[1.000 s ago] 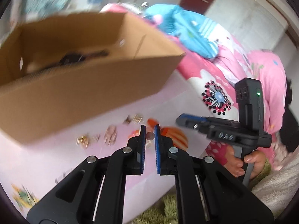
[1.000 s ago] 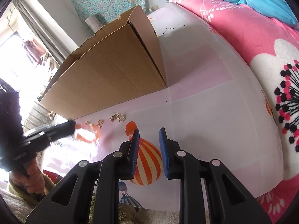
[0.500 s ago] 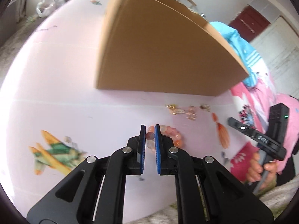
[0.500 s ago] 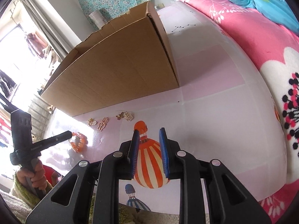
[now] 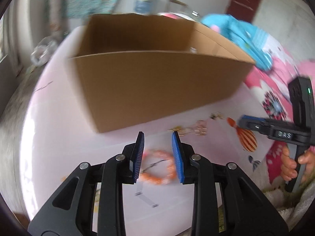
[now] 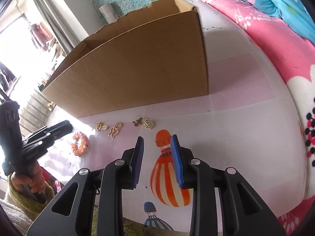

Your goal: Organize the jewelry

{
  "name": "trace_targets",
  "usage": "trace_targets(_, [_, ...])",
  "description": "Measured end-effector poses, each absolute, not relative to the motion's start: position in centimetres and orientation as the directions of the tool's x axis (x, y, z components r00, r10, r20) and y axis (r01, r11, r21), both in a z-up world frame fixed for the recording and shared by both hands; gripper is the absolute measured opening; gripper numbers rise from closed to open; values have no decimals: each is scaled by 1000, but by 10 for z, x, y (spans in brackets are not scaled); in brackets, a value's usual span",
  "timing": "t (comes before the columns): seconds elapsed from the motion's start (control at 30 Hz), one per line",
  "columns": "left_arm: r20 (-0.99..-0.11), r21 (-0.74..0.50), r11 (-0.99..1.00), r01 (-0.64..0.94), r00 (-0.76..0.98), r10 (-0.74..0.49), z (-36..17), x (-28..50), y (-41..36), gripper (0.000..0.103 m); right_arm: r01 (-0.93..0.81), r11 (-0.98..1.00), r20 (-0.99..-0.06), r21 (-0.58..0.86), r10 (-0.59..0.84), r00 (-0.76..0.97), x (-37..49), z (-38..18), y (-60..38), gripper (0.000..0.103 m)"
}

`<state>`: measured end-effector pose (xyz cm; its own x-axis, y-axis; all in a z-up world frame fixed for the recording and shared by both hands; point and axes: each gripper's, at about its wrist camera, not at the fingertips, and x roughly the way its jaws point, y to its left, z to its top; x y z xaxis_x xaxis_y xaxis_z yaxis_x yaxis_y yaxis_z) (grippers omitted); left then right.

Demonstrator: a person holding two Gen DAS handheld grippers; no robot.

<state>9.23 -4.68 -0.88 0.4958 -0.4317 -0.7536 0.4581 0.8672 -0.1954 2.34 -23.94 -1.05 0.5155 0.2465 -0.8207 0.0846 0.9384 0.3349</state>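
Looking over my pink mat [image 6: 246, 90] with its balloon print, cardboard box [image 6: 137, 74] behind, I see the orange bead bracelet [image 5: 159, 167] lying flat under my left gripper [image 5: 158, 154], jaws just opening, my right gripper [image 6: 157, 153] parted, empty.

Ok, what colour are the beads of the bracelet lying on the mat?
Orange to pale peach; the bracelet shows sharpest in the right wrist view, blurred in the left.

Both hand-held grippers, left [image 5: 157, 135] and right [image 6: 156, 137], jaws parted, empty.
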Motion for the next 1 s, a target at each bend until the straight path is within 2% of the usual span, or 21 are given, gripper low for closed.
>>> trace_targets(0.13, [-772, -185, 833, 521, 447, -452, -16, 98, -77, 27, 64, 944, -821, 324, 247, 515, 29, -12, -234, 28])
trace_targets(0.3, [-799, -87, 827, 556, 457, -392, -25, 100, -95, 26, 42, 951, -821, 305, 240, 519, 33, -12, -228, 28])
trace_targets(0.4, [-816, -71, 827, 557, 445, -370, -31, 104, -98, 19, 28, 951, -820, 309, 251, 515, 35, -14, -226, 28])
trace_targets(0.63, [-818, -68, 830, 553, 446, -364, -30, 107, -96, 14, 5, 949, -817, 314, 268, 511, 38, -14, -224, 28])
trace_targets(1.0, [-815, 40, 800, 598, 483, -321, -32, 98, -119, 10, 5, 950, -813, 313, 266, 517, 35, -13, -228, 28])
